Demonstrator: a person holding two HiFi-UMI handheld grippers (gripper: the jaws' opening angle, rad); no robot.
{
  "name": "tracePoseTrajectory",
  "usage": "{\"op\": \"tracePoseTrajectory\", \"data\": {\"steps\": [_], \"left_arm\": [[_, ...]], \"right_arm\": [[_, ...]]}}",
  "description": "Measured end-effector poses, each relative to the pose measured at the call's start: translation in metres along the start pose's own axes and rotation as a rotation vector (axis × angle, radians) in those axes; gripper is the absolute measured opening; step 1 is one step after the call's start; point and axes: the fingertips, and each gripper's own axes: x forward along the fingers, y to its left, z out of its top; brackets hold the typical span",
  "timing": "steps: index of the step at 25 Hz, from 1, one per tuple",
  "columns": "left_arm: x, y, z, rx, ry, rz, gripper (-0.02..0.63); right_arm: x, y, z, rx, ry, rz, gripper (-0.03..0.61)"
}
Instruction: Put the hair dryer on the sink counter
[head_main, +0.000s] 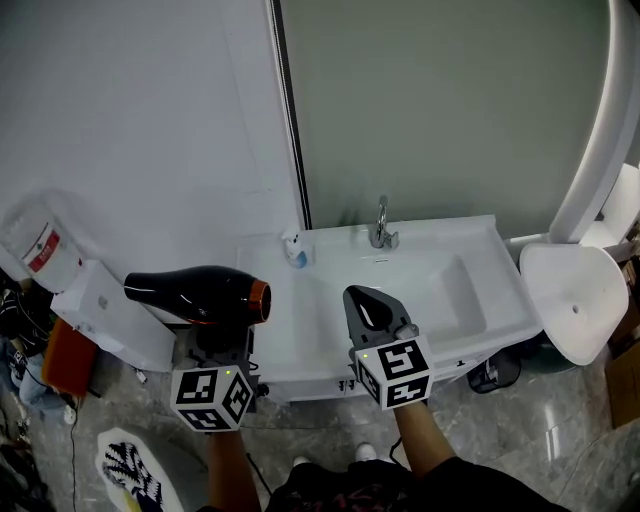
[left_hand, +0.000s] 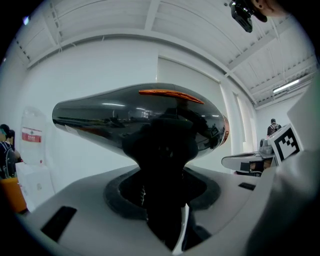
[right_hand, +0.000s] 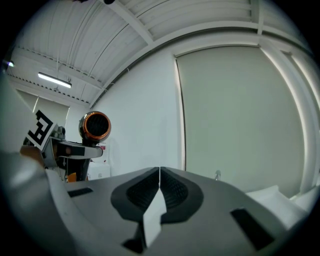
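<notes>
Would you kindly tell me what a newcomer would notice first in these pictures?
The glossy black hair dryer with an orange-ringed nozzle stands out, clamped by its handle in the left gripper, near the left end of the white sink counter. Next, the right gripper, fingers shut and empty, faces the chrome tap.

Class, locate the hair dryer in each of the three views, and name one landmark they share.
Head view: left of centre, hair dryer held in the left hand-held gripper.
Left gripper view: hair dryer fills the centre, handle between the jaws.
Right gripper view: hair dryer upper left, ringed end facing the camera.
Shared landmark: its orange ring.
</notes>
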Motion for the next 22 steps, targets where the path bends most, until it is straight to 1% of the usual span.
{"op": "tracePoseTrajectory", "data": {"steps": [5, 15, 22], "left_arm": [[0.008, 0.006, -0.017, -0.011, 0.041, 0.011, 0.178], [0.038, 0.008, -0.053, -0.048, 0.129, 0.014, 0.178], [0.06, 0.013, -0.084, -0.068, 0.209, 0.015, 0.178]], "right_arm": [[0.01, 0.0, -0.017, 0.012, 0.031, 0.014, 0.021], [0.027, -0.016, -0.053, 0.046, 0.101, 0.014, 0.021], [0.04, -0.024, -0.08, 0.073, 0.146, 0.014, 0.021]]}}
